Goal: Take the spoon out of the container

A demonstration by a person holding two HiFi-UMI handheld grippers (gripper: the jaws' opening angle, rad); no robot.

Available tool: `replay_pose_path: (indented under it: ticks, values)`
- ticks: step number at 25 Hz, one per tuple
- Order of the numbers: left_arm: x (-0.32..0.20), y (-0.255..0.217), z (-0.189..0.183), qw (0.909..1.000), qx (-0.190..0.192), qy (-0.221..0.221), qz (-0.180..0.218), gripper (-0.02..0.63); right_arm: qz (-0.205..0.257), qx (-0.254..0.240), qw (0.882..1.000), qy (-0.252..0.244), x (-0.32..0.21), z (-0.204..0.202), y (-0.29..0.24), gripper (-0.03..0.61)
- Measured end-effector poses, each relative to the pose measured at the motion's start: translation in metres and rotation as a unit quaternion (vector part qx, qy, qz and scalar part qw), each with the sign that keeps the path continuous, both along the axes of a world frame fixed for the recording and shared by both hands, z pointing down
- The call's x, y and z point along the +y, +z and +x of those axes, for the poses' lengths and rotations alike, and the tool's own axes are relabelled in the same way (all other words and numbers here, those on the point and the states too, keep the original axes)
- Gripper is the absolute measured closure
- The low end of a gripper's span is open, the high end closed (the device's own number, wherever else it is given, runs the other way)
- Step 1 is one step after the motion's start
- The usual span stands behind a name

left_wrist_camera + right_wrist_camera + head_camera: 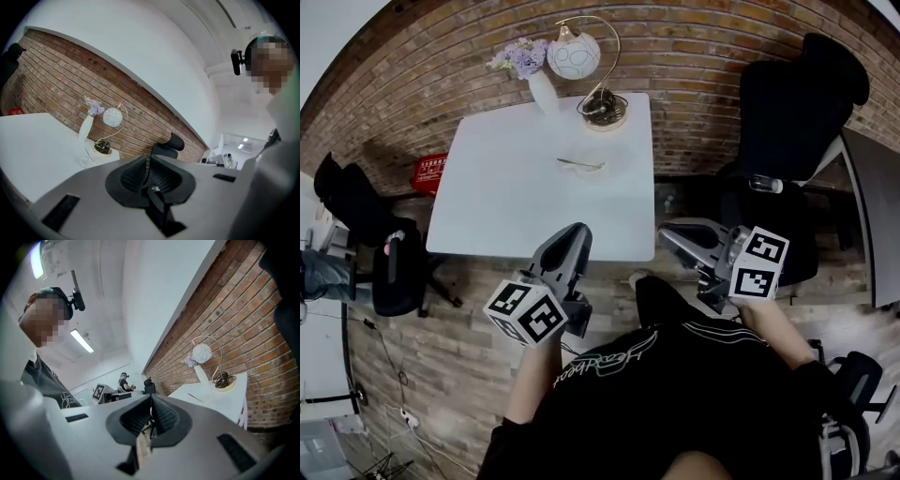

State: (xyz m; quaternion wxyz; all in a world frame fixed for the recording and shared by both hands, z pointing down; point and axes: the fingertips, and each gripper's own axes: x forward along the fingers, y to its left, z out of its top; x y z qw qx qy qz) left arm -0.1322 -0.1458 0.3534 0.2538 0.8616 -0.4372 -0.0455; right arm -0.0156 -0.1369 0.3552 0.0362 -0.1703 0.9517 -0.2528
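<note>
Spoon [580, 165] in container [617, 159]; shirt script [605, 360] illegible

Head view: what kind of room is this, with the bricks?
Probably an office or workroom. A black office chair stands beside a white table pushed against a brick wall, and a lamp sits on the table.

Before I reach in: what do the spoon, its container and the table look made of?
Spoon: probably metal, thin and grey with a glint; too small to be sure.
Container: seems clear glass or plastic; the table shows through its faint outline.
Table: smooth matte white top, perhaps laminate or painted board; no grain shows.
</note>
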Motion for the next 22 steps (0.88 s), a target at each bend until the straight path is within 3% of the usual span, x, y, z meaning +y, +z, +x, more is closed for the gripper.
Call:
replay_pose_path:
  ticks: [4, 7, 12, 22]
  values:
    - [-0.035, 0.014, -0.015, 0.9997, -0.007, -0.022, -0.01, 0.604, -0.005, 0.0, 1.0, -0.011, -0.034, -0.009, 0.007, 0.581]
    - [-0.064, 0.026, -0.023, 0.9991, -0.009, -0.034, -0.025, 0.539, -0.015, 0.0, 1.0, -0.022, -0.064, -0.015, 0.014, 0.581]
    - [-0.112, 0.05, -0.041, 0.9962, -0.019, -0.066, -0.053, 0.487, -0.038, 0.0, 0.999, -0.031, -0.111, -0.023, 0.028, 0.581]
    - [-0.189, 0.109, -0.07, 0.9892, -0.029, -0.102, -0.101, 0.471, -0.056, 0.013, 0.998, -0.037, -0.18, -0.03, 0.049, 0.581]
